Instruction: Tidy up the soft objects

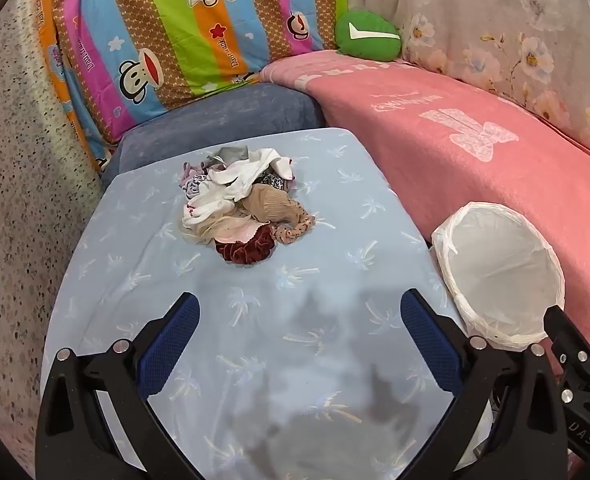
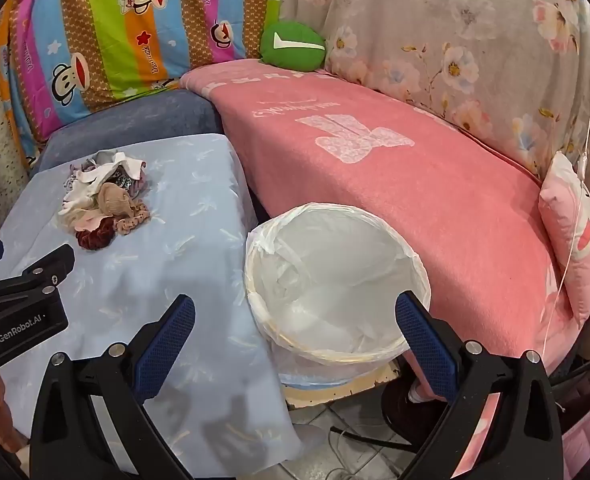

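Left wrist view, one black left gripper (image 1: 300, 308) with two blue pads spread wide and empty, one jumbled pile of small soft fabric items (image 1: 242, 199) mid-frame on pale blue palm-print cloth (image 1: 143, 264), one white bag-lined round basket (image 1: 499, 276) at right; right wrist view, one right gripper (image 2: 295, 312) likewise spread, empty.

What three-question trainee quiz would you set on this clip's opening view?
1. True or false: the pile of soft items lies on the light blue cloth.
2. The bin lined with a white bag holds: A) clothes B) nothing visible C) toys.
3. Fill in: both the left hand-held gripper and the right hand-held gripper are ____.

Key: 1 true; 2 B; 3 open.
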